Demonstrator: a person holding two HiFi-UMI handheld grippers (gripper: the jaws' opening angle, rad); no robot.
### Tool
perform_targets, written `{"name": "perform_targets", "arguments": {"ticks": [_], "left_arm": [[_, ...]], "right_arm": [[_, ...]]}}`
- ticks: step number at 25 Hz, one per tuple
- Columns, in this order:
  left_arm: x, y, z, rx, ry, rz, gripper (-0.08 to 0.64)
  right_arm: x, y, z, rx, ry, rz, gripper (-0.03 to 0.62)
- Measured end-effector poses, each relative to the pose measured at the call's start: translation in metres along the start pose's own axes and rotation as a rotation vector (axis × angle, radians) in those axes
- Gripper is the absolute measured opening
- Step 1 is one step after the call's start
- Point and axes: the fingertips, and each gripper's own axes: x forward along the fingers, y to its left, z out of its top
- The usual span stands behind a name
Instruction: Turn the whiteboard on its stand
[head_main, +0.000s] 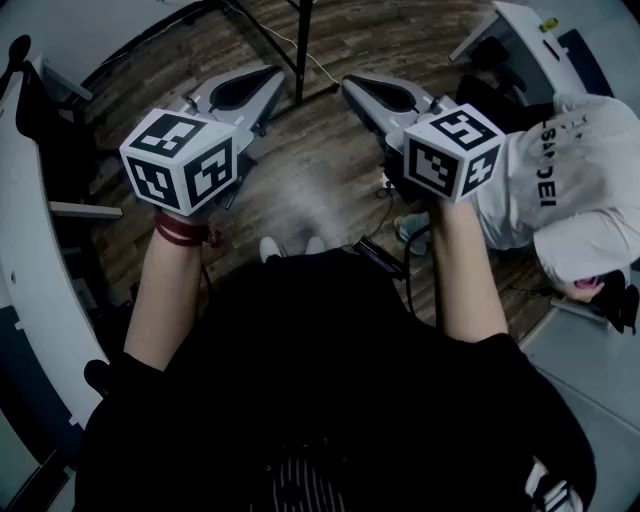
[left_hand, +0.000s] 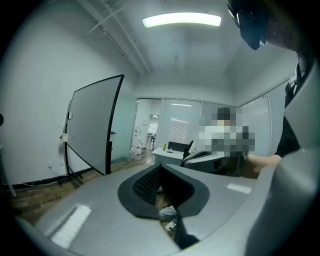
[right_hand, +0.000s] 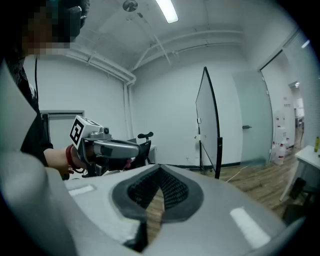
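Person in black is holding L gripper (head_main: 272, 78) & R gripper (head_main: 352, 85) out over wood floor (head_main: 320, 175), jaws closed, marker cubes (head_main: 182, 160) facing up. Red band (head_main: 180, 232) is circling L wrist. At R, 2nd person in white shirt (head_main: 560, 170) is bending low; black stand pole (head_main: 300, 55) is rising ahead.

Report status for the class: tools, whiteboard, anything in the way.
Left tool shut, empty. Right tool shut, empty. Whiteboard on its stand ahead, untouched. Person in white top off to the right.

Wood floor (head_main: 310, 170) under whiteboard stand (left_hand: 109, 155)
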Motion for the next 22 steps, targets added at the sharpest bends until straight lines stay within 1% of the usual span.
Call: {"name": "perform_targets", "arguments": {"ticks": [3,6,9,15,22], "left_arm": [[0.004,-0.002,0.000,-0.009,-0.008,-0.001,0.005],[0.008,0.001,0.006,-0.018,-0.024,0.017,0.005],[0.015,-0.002,0.011,-0.017,-0.041,0.031,0.003],[0.036,-0.012,0.013,-0.009,-0.041,0.060,0.002],[0.047,-0.022,0.007,0.026,-0.018,0.104,0.002]], "right_arm": [[-0.003,-0.002,0.000,-0.001,0.000,-0.002,0.002],[-0.006,-0.006,0.003,-0.003,0.000,-0.004,0.002],[-0.012,-0.009,0.005,0.006,-0.014,0.014,0.002],[-0.022,-0.022,0.010,-0.004,-0.057,0.034,0.002],[-0.028,-0.020,0.005,-0.039,-0.095,0.075,0.002]]}}
